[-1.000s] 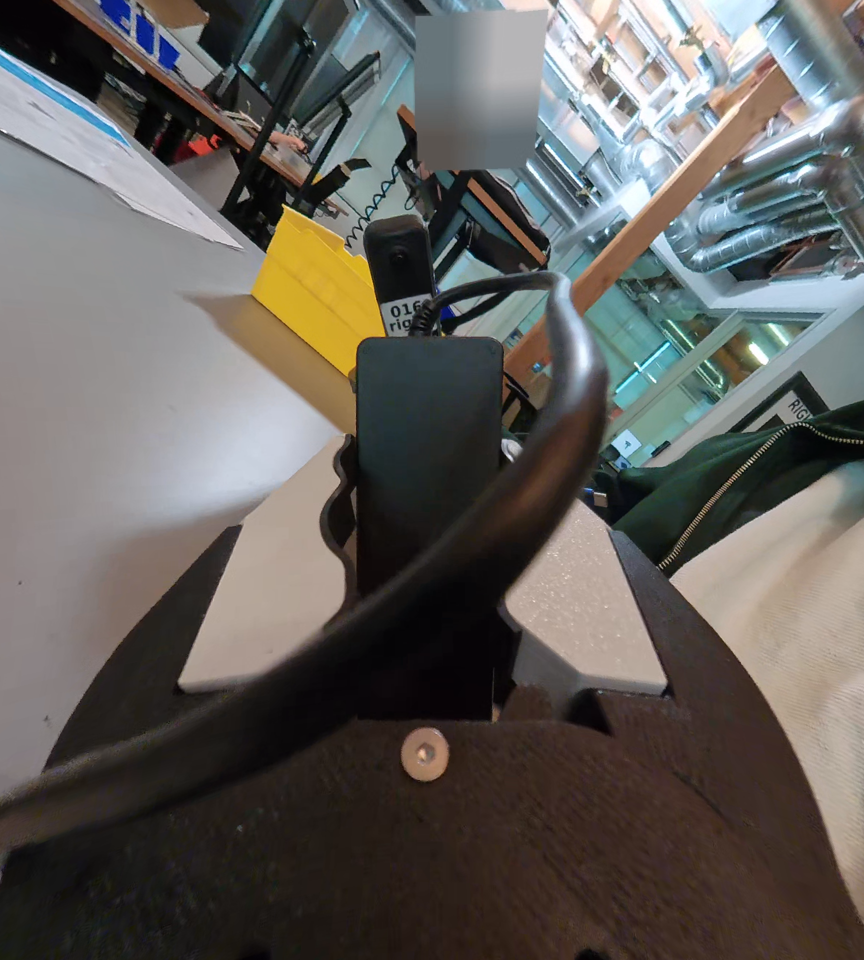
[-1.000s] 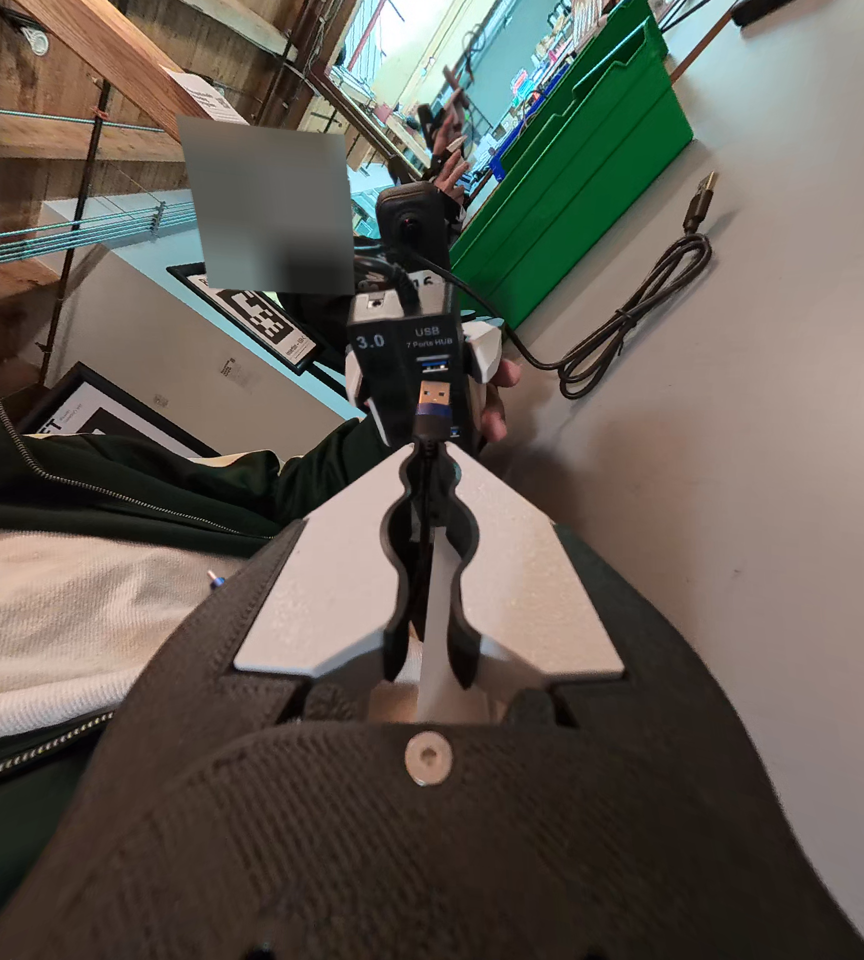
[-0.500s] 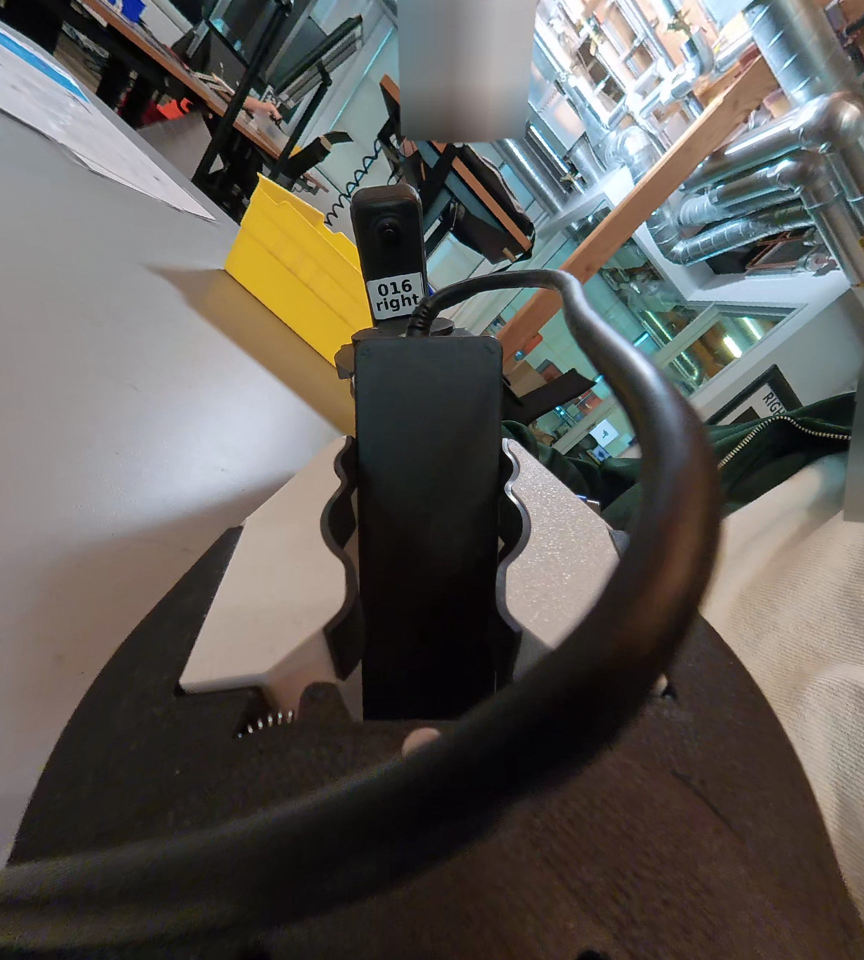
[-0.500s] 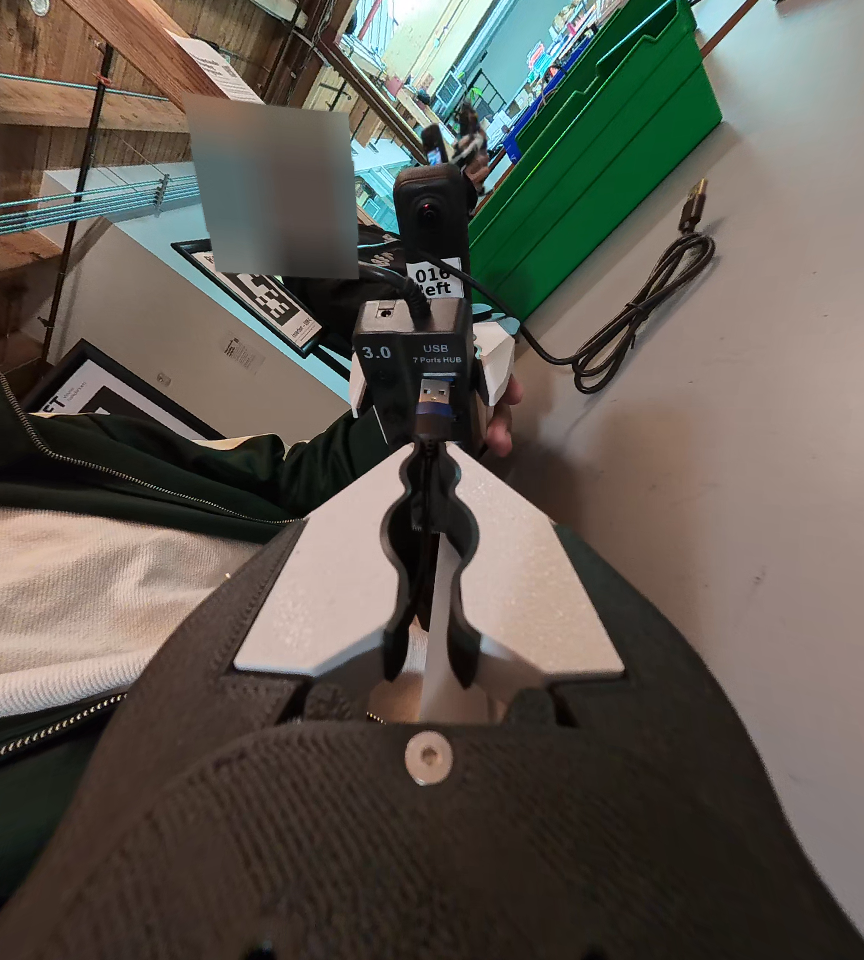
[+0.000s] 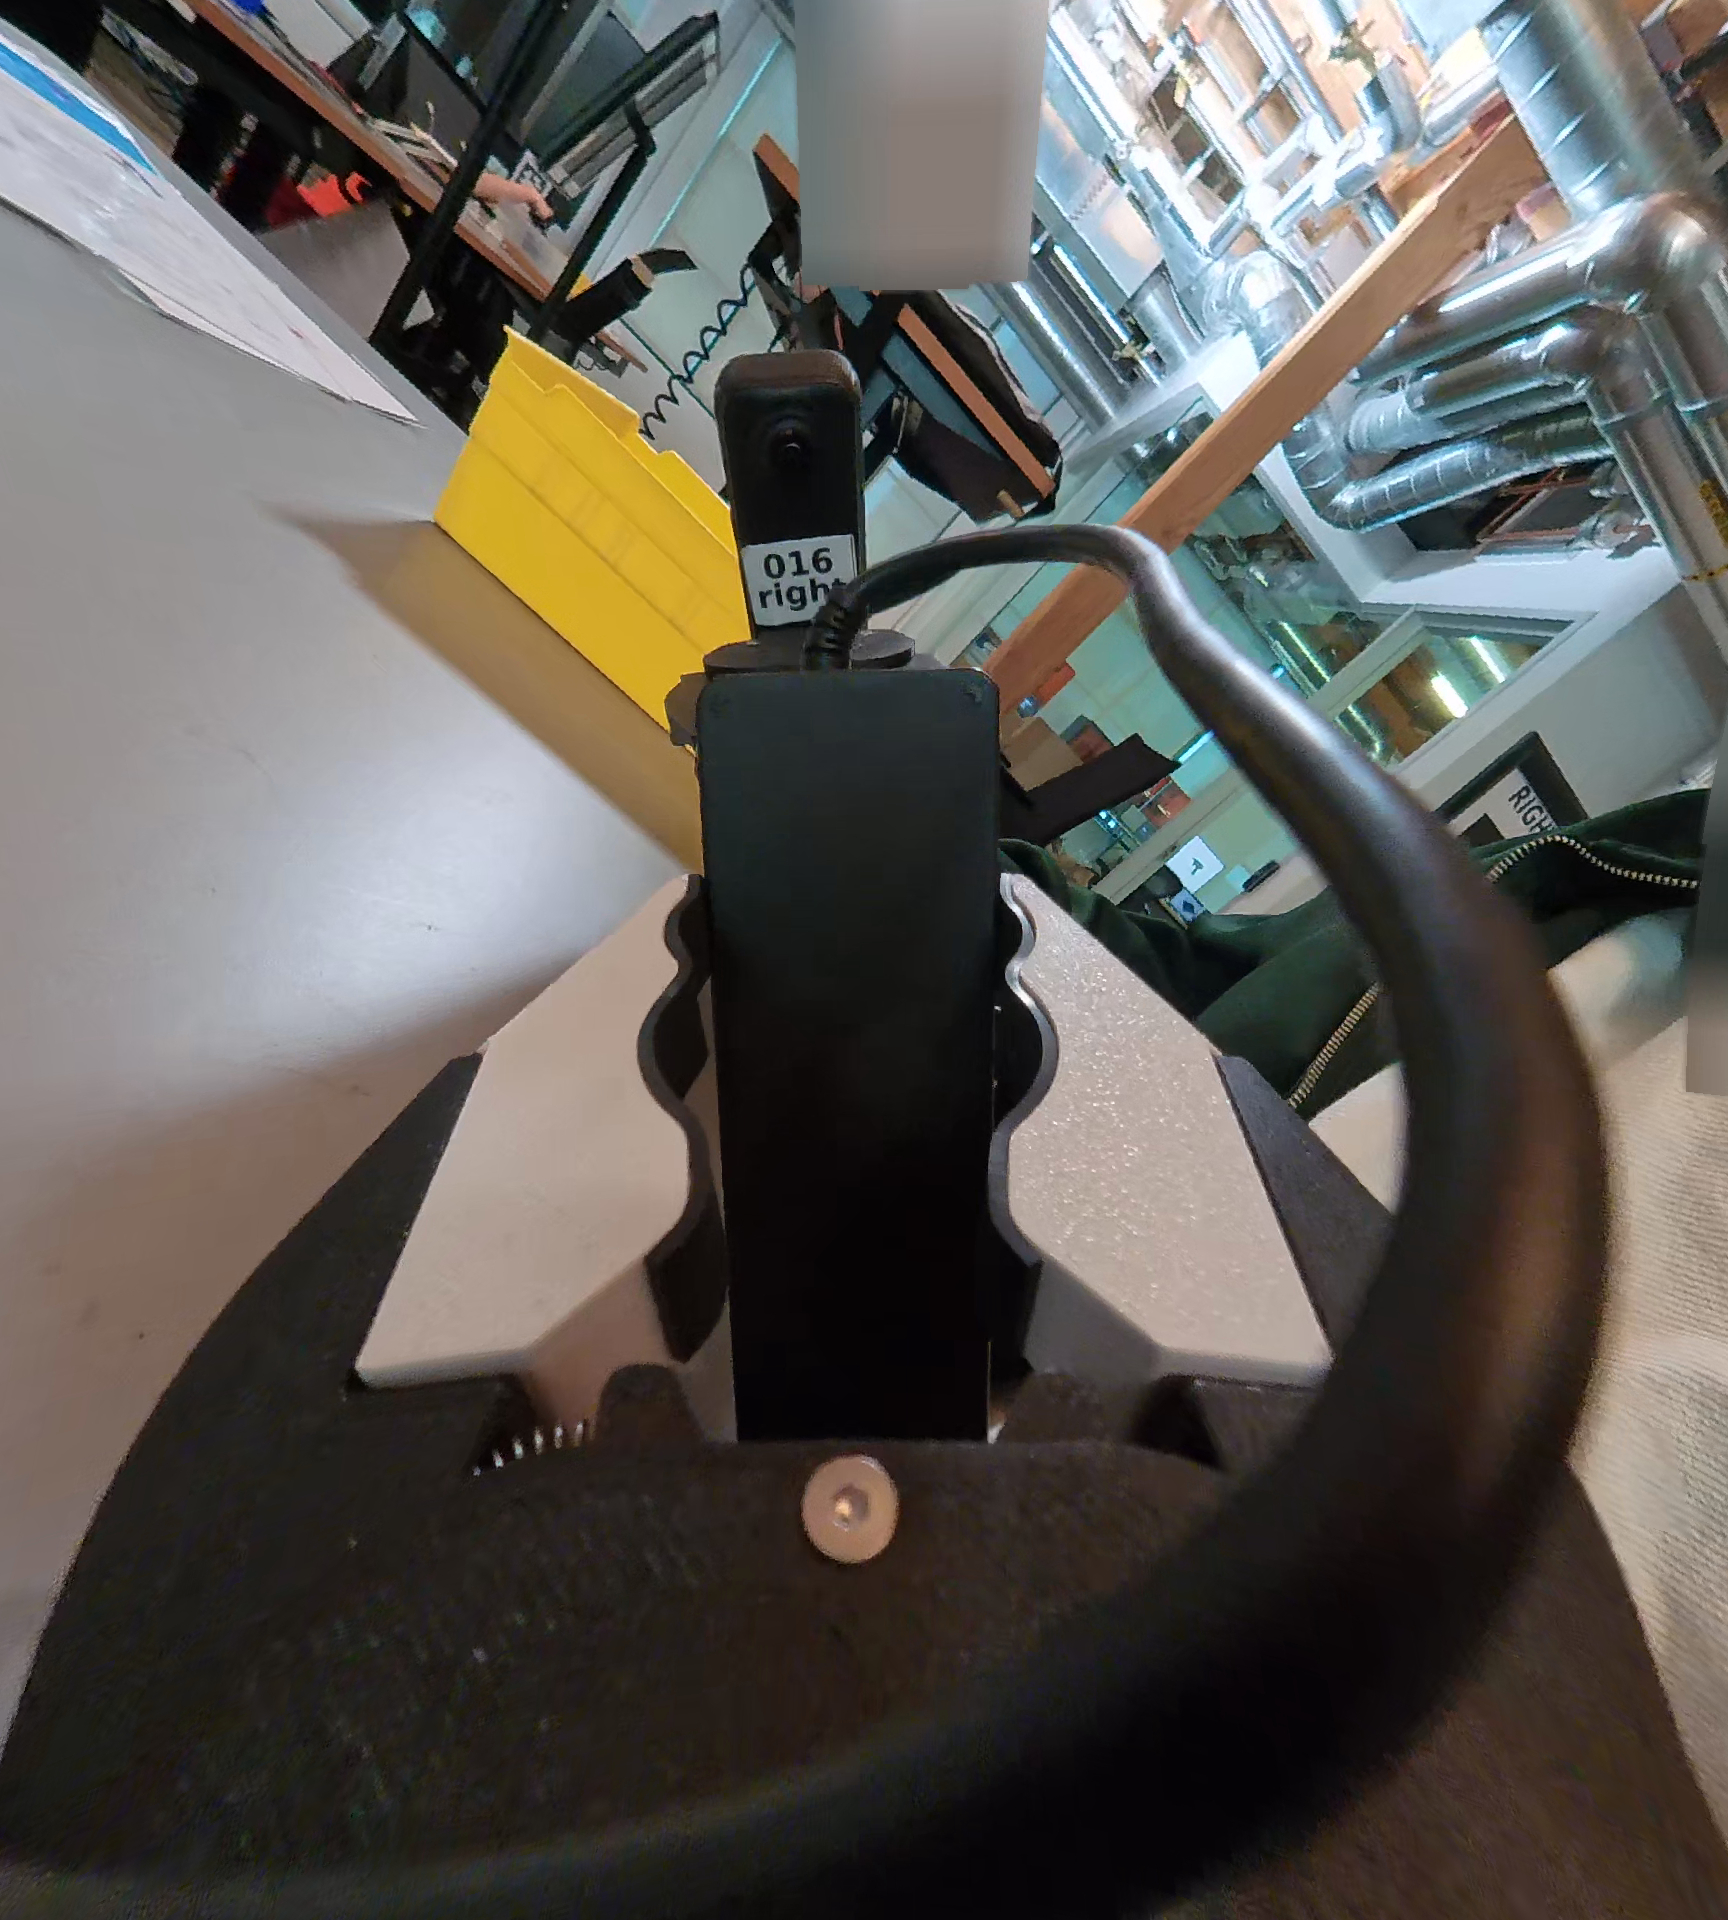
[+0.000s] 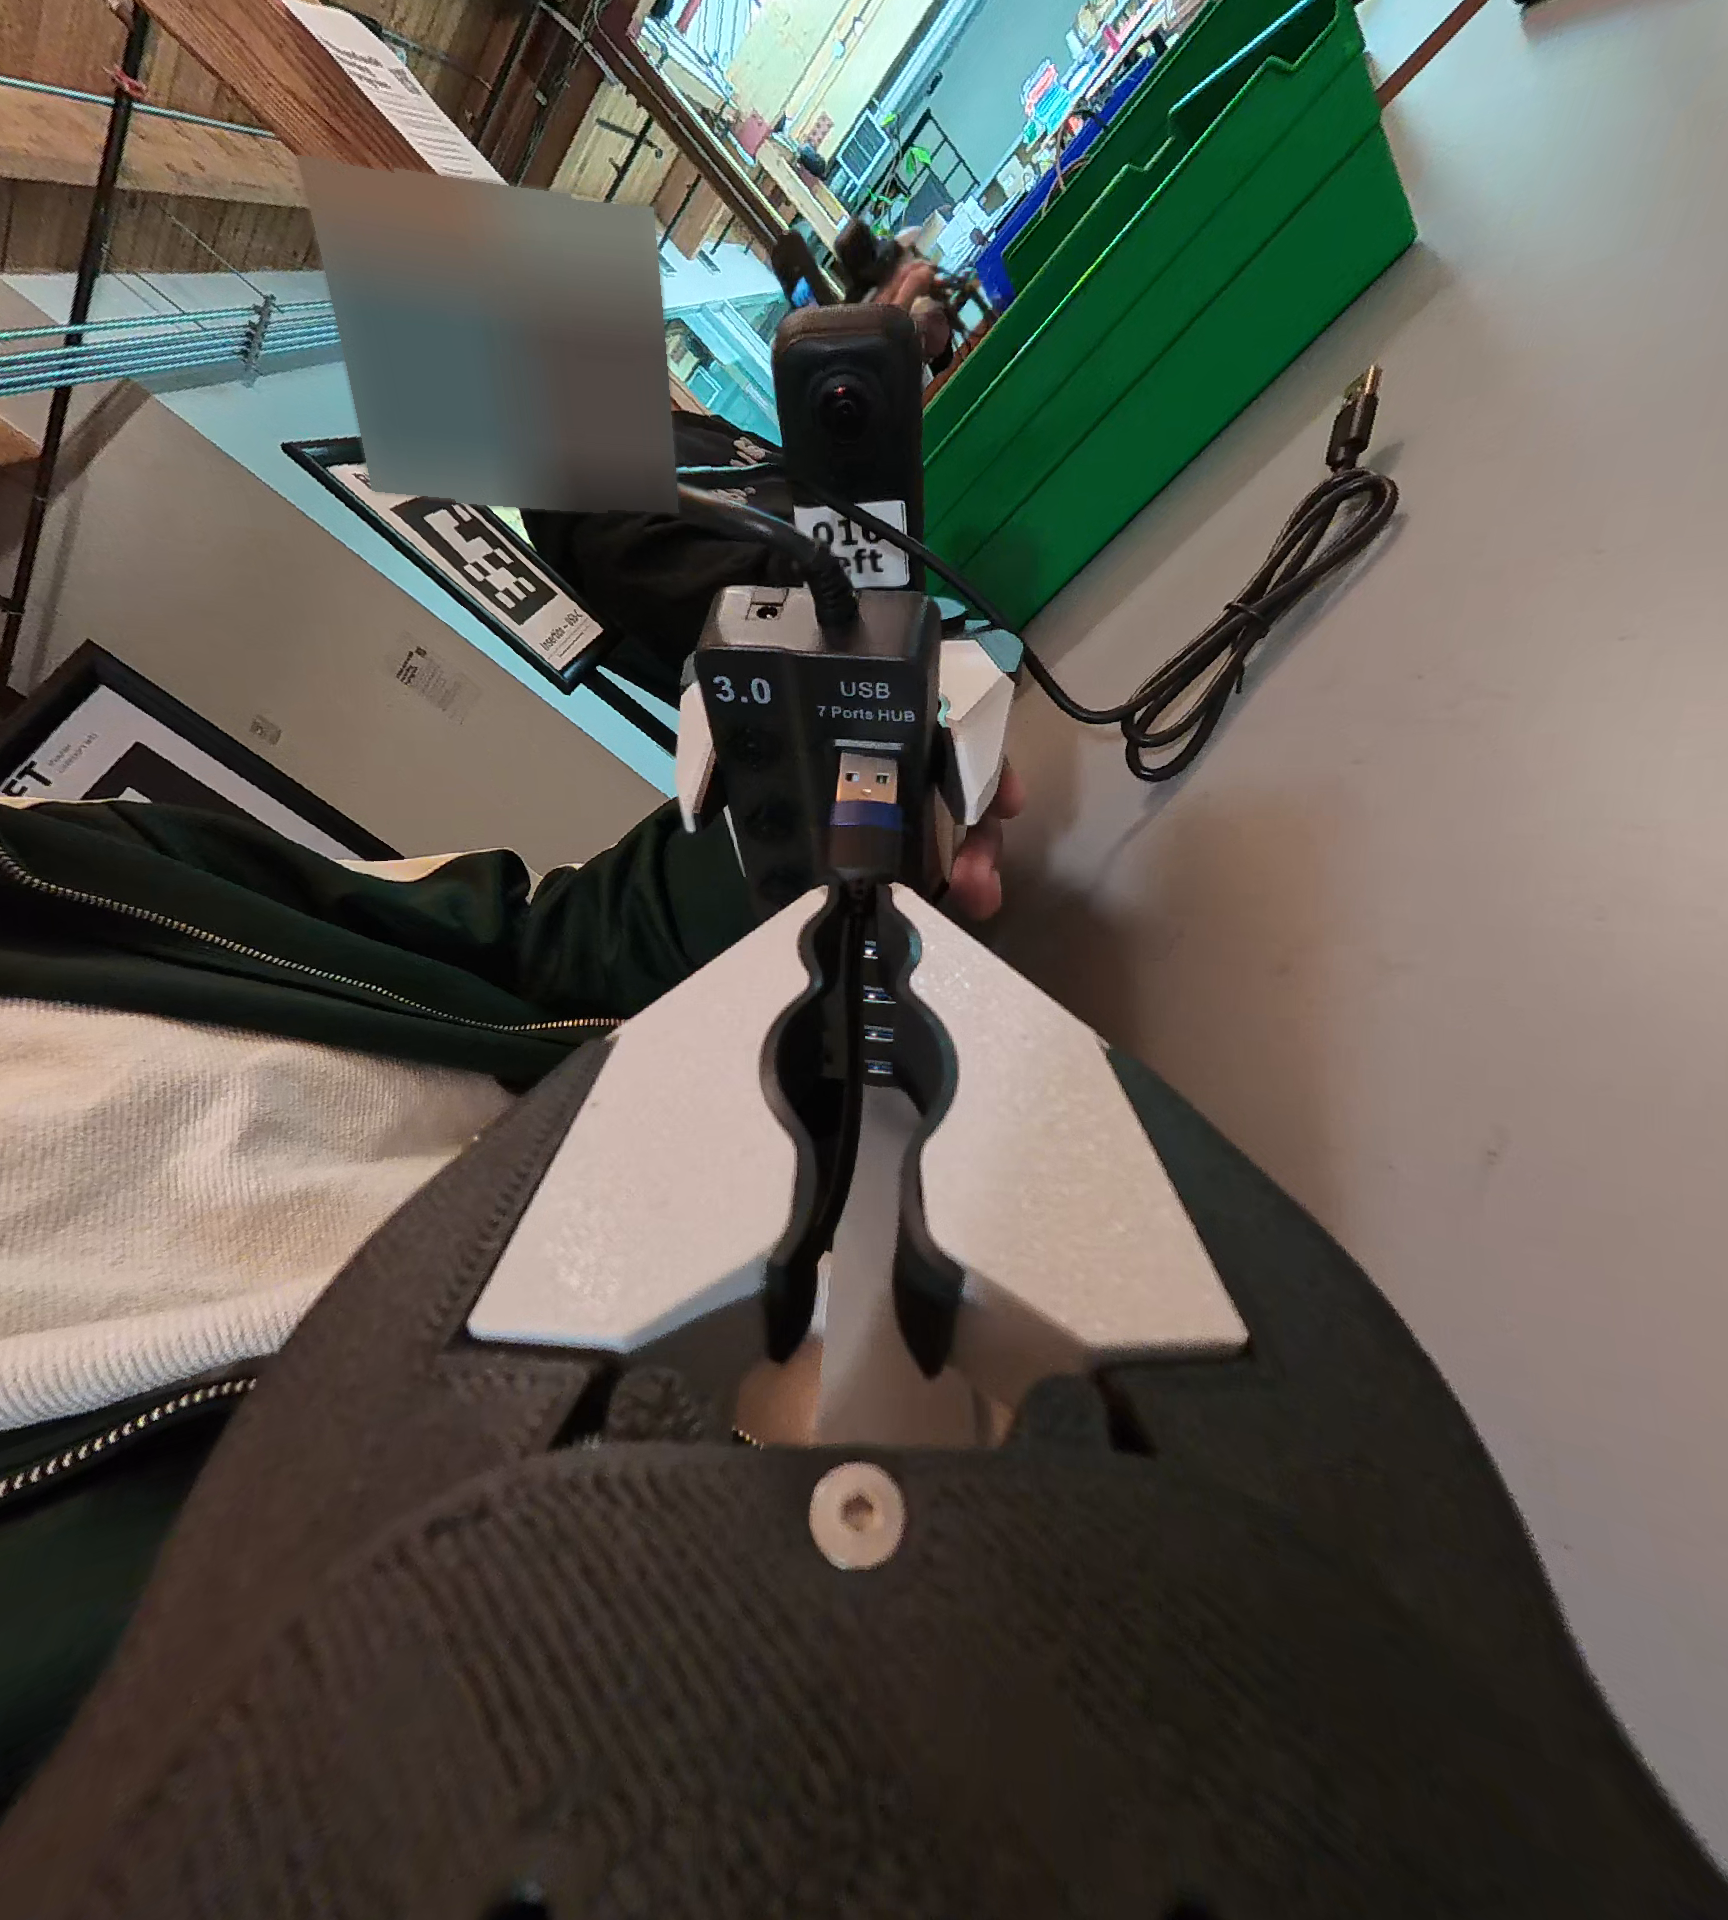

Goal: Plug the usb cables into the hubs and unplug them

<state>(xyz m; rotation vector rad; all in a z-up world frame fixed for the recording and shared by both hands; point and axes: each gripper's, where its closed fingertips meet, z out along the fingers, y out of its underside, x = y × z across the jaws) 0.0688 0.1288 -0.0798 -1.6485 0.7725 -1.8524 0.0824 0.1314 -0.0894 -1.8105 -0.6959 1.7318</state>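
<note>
Hub (image 5: 849, 1039) stands pinched upright between my left fingers (image 5: 548, 1195) at frame centre, while my right fingers (image 6: 1026, 1164) squeeze the plug (image 6: 865, 805) just short of its top port, so insertion looks barely begun, unplugging untouched.

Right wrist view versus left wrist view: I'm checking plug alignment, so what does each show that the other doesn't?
Only the right wrist view shows the hub's port face, the USB plug pinched in the right gripper just short of the top port, the green bin and a coiled cable on the table.

Only the left wrist view shows the hub's plain back, a yellow bin and ceiling pipes.

Both show the black hub clamped in the left gripper.
</note>
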